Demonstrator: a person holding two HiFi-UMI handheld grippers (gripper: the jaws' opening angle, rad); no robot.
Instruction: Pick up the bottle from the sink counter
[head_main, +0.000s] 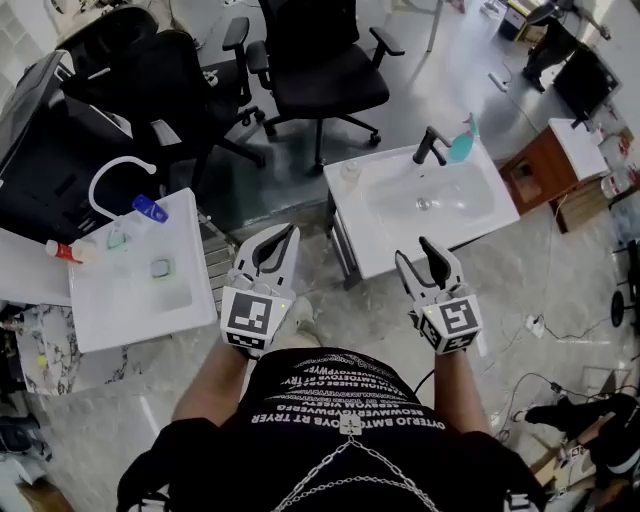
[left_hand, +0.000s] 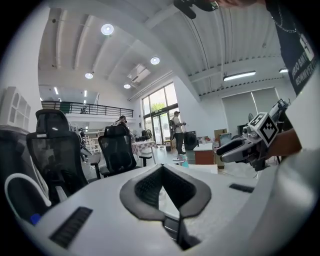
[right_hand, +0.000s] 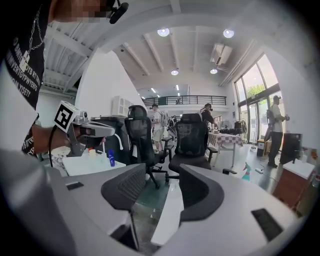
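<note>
A white sink counter (head_main: 375, 250) with a black faucet (head_main: 430, 146) stands just ahead of me. On its back right corner leans a teal spray bottle (head_main: 463, 140), and a small pale bottle (head_main: 349, 170) stands at its back left corner. My left gripper (head_main: 277, 241) hovers open over the floor left of this counter, with nothing between its fingers. Over the counter's front edge my right gripper (head_main: 415, 251) is open and empty too. In the right gripper view the right gripper (right_hand: 162, 189) points past the counter's edge, with the spray bottle (right_hand: 246, 171) far off to the right.
A second white counter (head_main: 195, 300) at the left carries a looped white faucet (head_main: 115, 172), a blue bottle (head_main: 150, 208), a red-capped bottle (head_main: 60, 250) and small items. Black office chairs (head_main: 325, 70) stand behind. A wooden cabinet (head_main: 540, 165) is at the right.
</note>
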